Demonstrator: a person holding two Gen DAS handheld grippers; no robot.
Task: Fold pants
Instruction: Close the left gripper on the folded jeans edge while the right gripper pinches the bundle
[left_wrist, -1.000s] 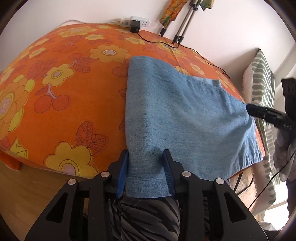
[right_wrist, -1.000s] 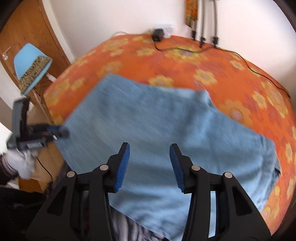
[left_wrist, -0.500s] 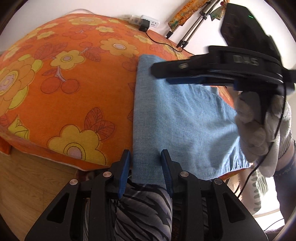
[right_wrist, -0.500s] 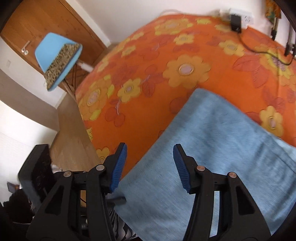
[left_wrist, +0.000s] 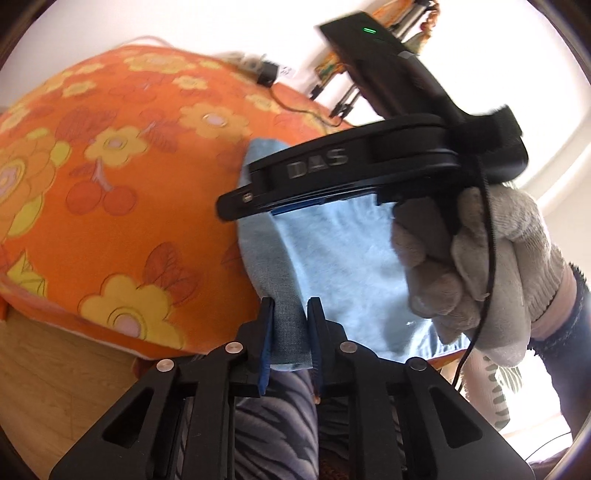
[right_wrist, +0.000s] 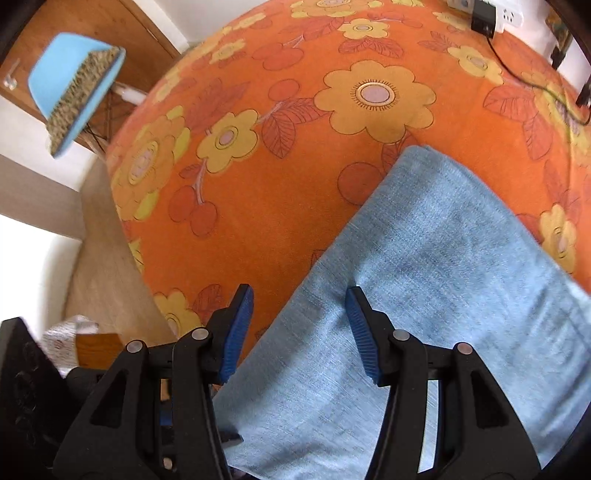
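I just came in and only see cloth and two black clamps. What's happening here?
A person is folding blue pants on a bed with an orange flowered cover, a gripper in each hand. The left gripper has just closed on the pants' near edge. The right gripper, held in a gloved hand, hangs open over the pants' side edge.

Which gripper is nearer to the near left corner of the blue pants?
Left. The left gripper has been closing on that corner of the blue pants; the right gripper hangs open above the left edge, farther in.
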